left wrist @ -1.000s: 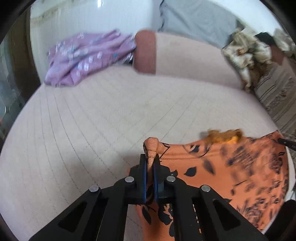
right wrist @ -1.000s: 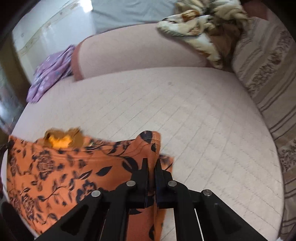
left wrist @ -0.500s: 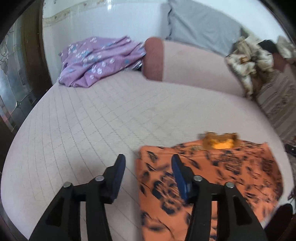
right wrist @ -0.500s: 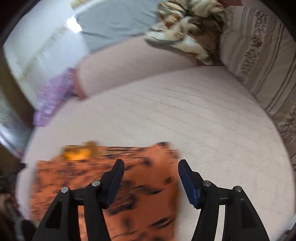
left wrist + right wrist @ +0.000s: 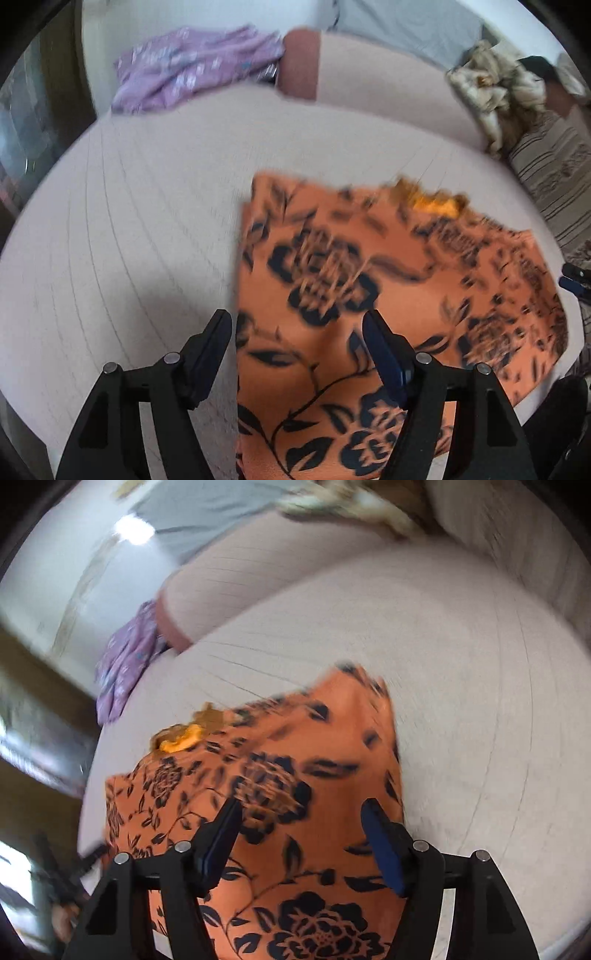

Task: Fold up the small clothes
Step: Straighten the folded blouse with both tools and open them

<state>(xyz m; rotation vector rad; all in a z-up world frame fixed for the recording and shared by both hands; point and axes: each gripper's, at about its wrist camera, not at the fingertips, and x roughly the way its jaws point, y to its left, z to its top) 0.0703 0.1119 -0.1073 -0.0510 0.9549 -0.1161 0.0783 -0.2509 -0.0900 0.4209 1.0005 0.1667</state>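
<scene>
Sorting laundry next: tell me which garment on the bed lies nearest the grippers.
The orange garment with black flowers, spread flat right under both grippers. The purple garment lies bunched at the far edge, beside the bolster.

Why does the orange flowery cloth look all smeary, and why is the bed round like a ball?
Left wrist view: the orange cloth is smeared by motion blur, worst at its far edge, while the left gripper stays sharp. Right wrist view: blurrier still, with the purple cloth and wall streaked and a bright glare patch on the wall. Both views: the fisheye lens bends the bed into a curve.
</scene>
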